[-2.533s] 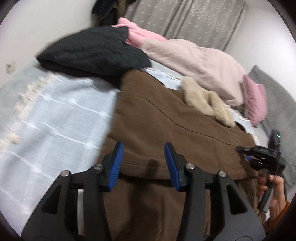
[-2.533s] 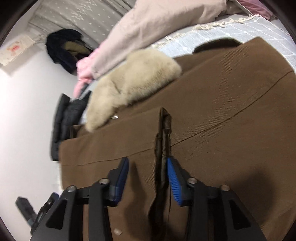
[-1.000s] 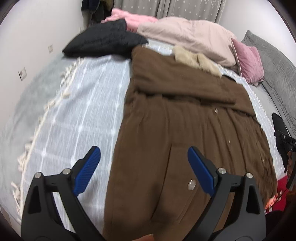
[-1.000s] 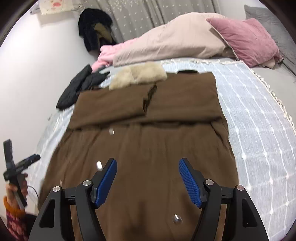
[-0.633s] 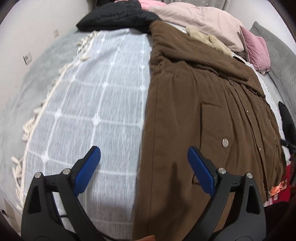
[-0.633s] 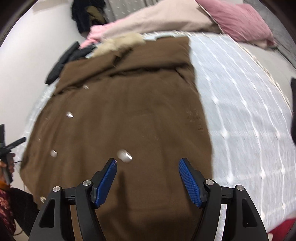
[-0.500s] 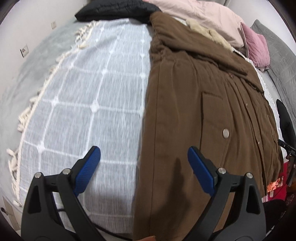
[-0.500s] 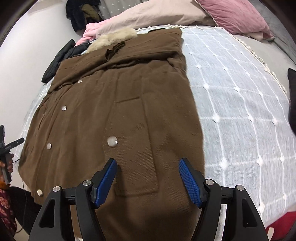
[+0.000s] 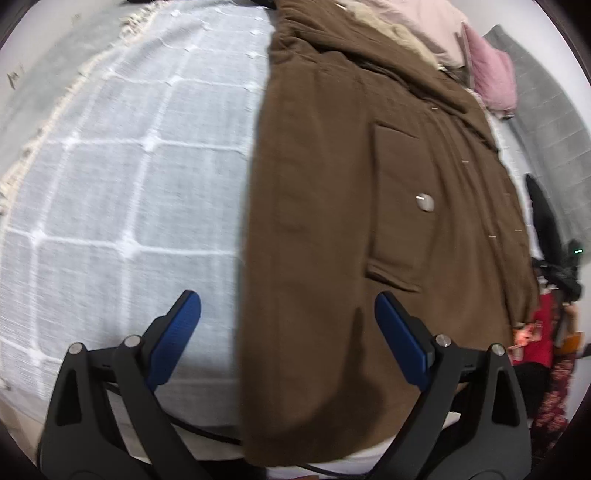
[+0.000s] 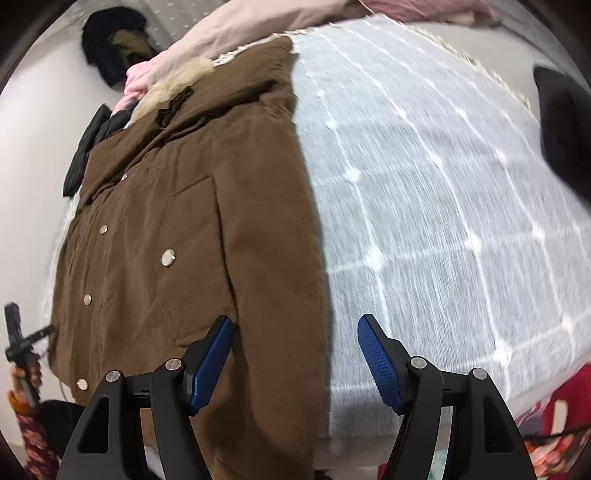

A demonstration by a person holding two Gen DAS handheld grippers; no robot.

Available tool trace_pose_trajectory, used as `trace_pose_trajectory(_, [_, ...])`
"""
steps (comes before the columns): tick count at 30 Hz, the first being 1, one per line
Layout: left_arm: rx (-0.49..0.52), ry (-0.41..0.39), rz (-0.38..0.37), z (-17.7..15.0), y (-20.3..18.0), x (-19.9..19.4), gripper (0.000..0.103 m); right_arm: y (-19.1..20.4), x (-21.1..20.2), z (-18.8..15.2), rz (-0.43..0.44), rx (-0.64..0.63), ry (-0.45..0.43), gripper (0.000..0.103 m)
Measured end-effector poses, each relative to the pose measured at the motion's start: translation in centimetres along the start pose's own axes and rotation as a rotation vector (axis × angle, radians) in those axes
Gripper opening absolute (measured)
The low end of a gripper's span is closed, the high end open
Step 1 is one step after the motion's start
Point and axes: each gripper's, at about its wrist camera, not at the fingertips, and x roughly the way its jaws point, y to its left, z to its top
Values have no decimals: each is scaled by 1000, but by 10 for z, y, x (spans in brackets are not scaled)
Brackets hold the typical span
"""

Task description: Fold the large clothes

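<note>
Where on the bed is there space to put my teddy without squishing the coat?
Bare white checked blanket lies on both sides of the brown coat: one patch runs out to the fringed edge, the other reaches a black thing. The head end is crowded with a pink pillow and heaped clothes.

Your left gripper (image 9: 287,332) stands wide open over the brown coat's (image 9: 351,206) left side seam near the hem, with nothing between its fingers (image 9: 173,332) and the cloth. To your left the white-checked bedspread (image 9: 122,166) lies bare out to its fringe. Your right gripper (image 10: 295,354) is spread just as wide over the coat's (image 10: 207,229) right edge, and the bedspread (image 10: 424,192) beside it is open. A black object (image 10: 561,122) sits at the far right edge. Pillows and piled clothes (image 10: 258,26) crowd the bed's head beyond the fur collar (image 10: 173,88).
</note>
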Motion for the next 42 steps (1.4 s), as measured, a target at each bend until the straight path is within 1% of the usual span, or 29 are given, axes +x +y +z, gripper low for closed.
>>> trace_pose_trajectory(4, [1, 29, -82, -10, -10, 3, 95, -10, 1, -10, 91, 58, 12, 71])
trace_pose_trajectory(7, [18, 33, -87, -16, -20, 4, 95, -12, 4, -18, 179, 118, 26, 71])
trace_pose_trajectory(9, [15, 52, -138, -20, -25, 4, 95, -10, 4, -23, 198, 128, 27, 71])
trace_pose_trajectory(10, [14, 49, -148, -21, -26, 2, 95, -8, 4, -25, 214, 130, 36, 71])
trace_pose_trajectory(11, [13, 48, -158, -22, -27, 1, 95, -7, 4, -29, 256, 140, 47, 71])
trace_pose_trajectory(13, [2, 46, -190, -22, -27, -1, 95, -6, 6, -33, 299, 149, 71, 71])
trace_pose_trajectory(14, [0, 47, -206, -22, -28, -1, 91, -3, 7, -36, 311, 136, 76, 71])
trace_pose_trajectory(15, [-1, 51, -226, -23, -29, -2, 89, -1, 7, -37, 325, 133, 77, 68])
trace_pose_trajectory(16, [1, 54, -237, -22, -31, -2, 86, 3, 9, -39, 367, 141, 96, 62])
trace_pose_trajectory(17, [7, 55, -242, -23, -33, -2, 82, 8, 11, -41, 384, 137, 108, 60])
trace_pose_trajectory(18, [14, 57, -242, -23, -37, -1, 78, 12, 11, -42, 376, 128, 109, 56])
trace_pose_trajectory(19, [18, 58, -241, -22, -40, 0, 70, 18, 10, -42, 359, 110, 106, 50])
trace_pose_trajectory(20, [19, 59, -243, -22, -43, 1, 61, 21, 10, -43, 362, 112, 101, 44])
trace_pose_trajectory(21, [23, 57, -244, -21, -46, 2, 58, 21, 9, -43, 381, 124, 96, 29])
trace_pose_trajectory(22, [27, 49, -235, -20, -49, 2, 50, 21, 10, -40, 409, 139, 92, 19])
trace_pose_trajectory(23, [32, 40, -226, -19, -50, 1, 42, 22, 9, -39, 446, 149, 83, 17])
trace_pose_trajectory(25, [28, 2, -234, -15, -54, -6, 30, 28, 3, -35, 478, 138, 53, 15])
trace_pose_trajectory(26, [19, -15, -251, -12, -53, -10, 29, 33, -3, -33, 490, 121, 27, 14])
trace_pose_trajectory(28, [1, -57, -290, -5, -56, -20, 26, 44, -12, -28, 513, 92, -22, 13])
trace_pose_trajectory(29, [-1, -82, -296, -2, -58, -25, 25, 49, -19, -25, 523, 76, -52, 12])
trace_pose_trajectory(32, [23, -178, -273, 11, -69, -43, 24, 64, -33, -13, 528, 43, -124, 12])
trace_pose_trajectory(36, [24, -240, -266, 31, -81, -57, 24, 89, -41, 8, 515, 10, -191, 12])
trace_pose_trajectory(38, [14, -257, -264, 44, -84, -62, 24, 102, -42, 23, 505, -2, -221, 12])
trace_pose_trajectory(42, [-4, -311, -248, 83, -91, -69, 23, 102, -54, 49, 470, -11, -280, 11])
